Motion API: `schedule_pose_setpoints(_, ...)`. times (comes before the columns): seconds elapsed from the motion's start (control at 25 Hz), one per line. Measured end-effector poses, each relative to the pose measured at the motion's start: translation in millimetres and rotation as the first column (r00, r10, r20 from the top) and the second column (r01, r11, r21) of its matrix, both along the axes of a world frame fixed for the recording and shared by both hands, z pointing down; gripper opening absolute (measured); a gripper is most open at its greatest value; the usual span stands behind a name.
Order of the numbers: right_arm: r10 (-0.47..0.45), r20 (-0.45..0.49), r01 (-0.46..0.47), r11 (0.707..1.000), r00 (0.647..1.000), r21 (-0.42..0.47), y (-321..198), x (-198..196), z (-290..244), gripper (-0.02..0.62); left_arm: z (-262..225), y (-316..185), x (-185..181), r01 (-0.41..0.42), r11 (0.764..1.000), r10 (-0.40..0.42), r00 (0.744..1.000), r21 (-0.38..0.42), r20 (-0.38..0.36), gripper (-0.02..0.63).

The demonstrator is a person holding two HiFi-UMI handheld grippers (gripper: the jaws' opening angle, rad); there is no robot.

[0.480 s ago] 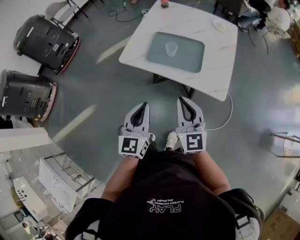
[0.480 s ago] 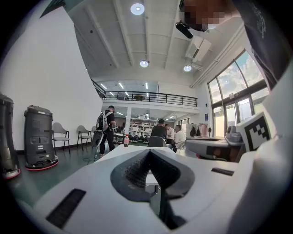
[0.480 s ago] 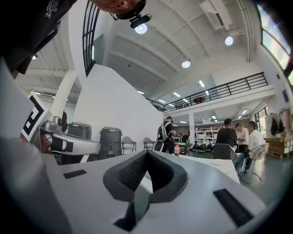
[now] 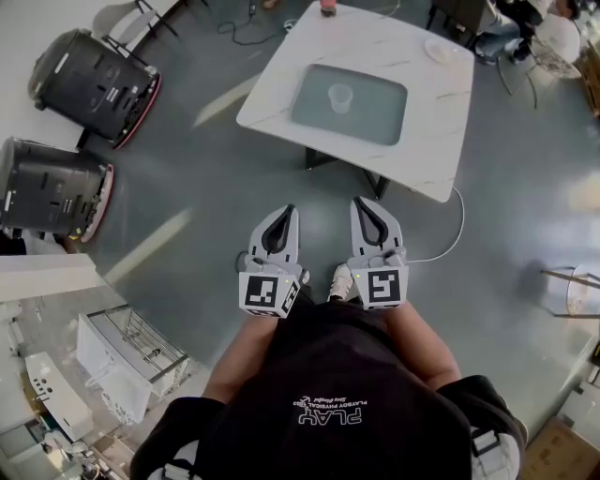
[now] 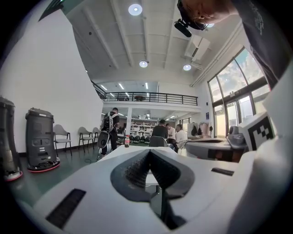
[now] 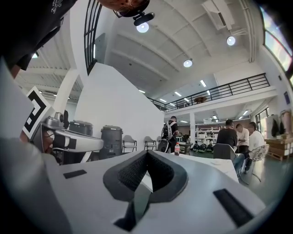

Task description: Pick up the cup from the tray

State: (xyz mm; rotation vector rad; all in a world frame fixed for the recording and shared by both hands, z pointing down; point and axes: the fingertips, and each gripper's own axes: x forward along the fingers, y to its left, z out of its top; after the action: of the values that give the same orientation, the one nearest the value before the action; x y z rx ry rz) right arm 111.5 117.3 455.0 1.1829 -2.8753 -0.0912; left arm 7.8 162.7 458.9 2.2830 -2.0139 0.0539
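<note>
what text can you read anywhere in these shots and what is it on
"PLAY": white print, upside down in the head view, on the person's black shirt.
Smaller white line above it: too small to read.
Labels on the black round machines: too blurred.
Label on the small red bottle: unreadable.

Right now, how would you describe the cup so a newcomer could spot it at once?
Find the white square table at the top of the head view. A grey-green tray lies on its middle, and the cup stands alone on it. It is translucent, unlike the red bottle and white plate near the far edge.
</note>
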Motion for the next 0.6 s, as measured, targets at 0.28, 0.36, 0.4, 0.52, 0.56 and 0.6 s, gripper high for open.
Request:
schedule_pose_setpoints(0.28,0.008,0.049,-0.008,1.000,0.999,-0.008,-3.1,1.0,-3.8,0.008,3.8,2.5,-7.5,0.027,1.000,-0.027,1.000,-0.005,-0.006,0.003)
schedule_pose_setpoints(0.36,0.008,0.039,-0.008,1.000,0.999,-0.006,-6.8,-1.4,-2.3,0.008,5.0,-1.8,-9.6,0.026,1.000,-0.026,1.000,-0.005,-0.009,0.003)
schedule_pose_setpoints(0.4,0.009,0.035,-0.008,1.000,0.999,-0.004,-8.6,-3.4,-1.7,0.008,5.3,-4.1,-11.1,0.025,1.000,-0.025,1.000,-0.005,-0.010,0.003)
schedule_pose_setpoints(0.52,0.010,0.026,-0.010,1.000,1.000,-0.011,-13.6,-11.7,-0.6,0.008,5.2,-10.4,-17.7,0.019,1.000,-0.019,1.000,-0.014,-0.014,0.003)
schedule_pose_setpoints(0.56,0.014,0.023,-0.014,1.000,1.000,-0.015,-16.0,-15.0,-0.9,0.008,5.3,-12.6,-20.8,0.016,1.000,-0.016,1.000,-0.020,-0.014,0.003)
schedule_pose_setpoints(0.6,0.018,0.020,-0.018,1.000,1.000,-0.020,-18.6,-18.4,-1.3,0.008,5.1,-15.3,-24.2,0.012,1.000,-0.012,1.000,-0.024,-0.014,0.003)
